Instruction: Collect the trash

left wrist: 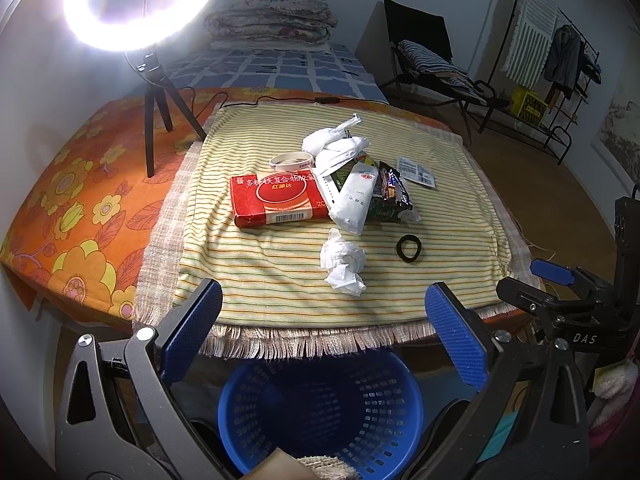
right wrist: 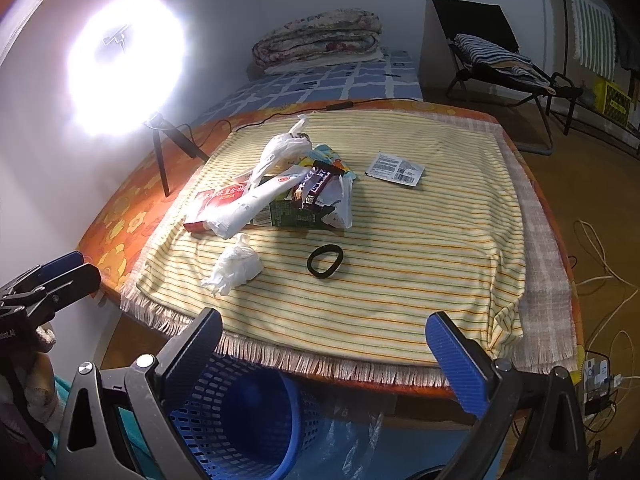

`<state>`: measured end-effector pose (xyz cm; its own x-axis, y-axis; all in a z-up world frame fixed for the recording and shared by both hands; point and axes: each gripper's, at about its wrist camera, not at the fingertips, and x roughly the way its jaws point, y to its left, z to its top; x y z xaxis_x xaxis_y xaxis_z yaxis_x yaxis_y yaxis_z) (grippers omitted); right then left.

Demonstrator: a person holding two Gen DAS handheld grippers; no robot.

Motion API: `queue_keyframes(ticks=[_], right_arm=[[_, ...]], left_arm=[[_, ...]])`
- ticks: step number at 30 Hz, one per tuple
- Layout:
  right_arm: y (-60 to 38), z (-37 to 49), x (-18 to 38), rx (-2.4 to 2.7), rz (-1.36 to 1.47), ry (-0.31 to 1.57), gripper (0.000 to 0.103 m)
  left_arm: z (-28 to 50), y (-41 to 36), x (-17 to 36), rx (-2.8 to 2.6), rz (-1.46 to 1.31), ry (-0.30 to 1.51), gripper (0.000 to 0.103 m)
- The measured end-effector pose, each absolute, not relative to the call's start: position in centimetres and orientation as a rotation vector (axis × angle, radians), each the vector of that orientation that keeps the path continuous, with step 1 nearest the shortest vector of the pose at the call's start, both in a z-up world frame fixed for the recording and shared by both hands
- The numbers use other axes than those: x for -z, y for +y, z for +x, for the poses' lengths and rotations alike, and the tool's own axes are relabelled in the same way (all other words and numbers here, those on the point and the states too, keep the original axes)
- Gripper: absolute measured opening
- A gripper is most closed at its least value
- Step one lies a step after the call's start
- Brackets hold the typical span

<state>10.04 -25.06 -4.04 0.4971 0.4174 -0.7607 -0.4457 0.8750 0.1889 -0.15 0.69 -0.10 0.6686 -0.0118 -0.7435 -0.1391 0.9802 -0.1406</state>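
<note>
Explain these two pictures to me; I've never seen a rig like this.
No robot here: a person holds a two-finger clamp in each hand, each with a camera looking along its blue fingers. One picture is from the left gripper, the other from the right gripper. Both are open and hold nothing. Ahead lies a striped cloth with trash on it: a red box, a crumpled tissue, wrappers and a black ring. A blue basket waits below the table edge.

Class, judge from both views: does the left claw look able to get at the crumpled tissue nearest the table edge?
Probably yes. The left claw is open and empty, and the crumpled tissue lies alone just ahead on the striped cloth, nothing between.
</note>
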Motion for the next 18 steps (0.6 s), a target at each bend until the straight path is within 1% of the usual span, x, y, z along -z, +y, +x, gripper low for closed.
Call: queue_keyframes(ticks=[18], right_arm=[[-25.59, 9.94, 3.48, -0.53, -0.003, 0.896, 0.102]], left_arm=[[-0.28, 0.73, -0.04, -0.074, -0.193, 0.835, 0.103]])
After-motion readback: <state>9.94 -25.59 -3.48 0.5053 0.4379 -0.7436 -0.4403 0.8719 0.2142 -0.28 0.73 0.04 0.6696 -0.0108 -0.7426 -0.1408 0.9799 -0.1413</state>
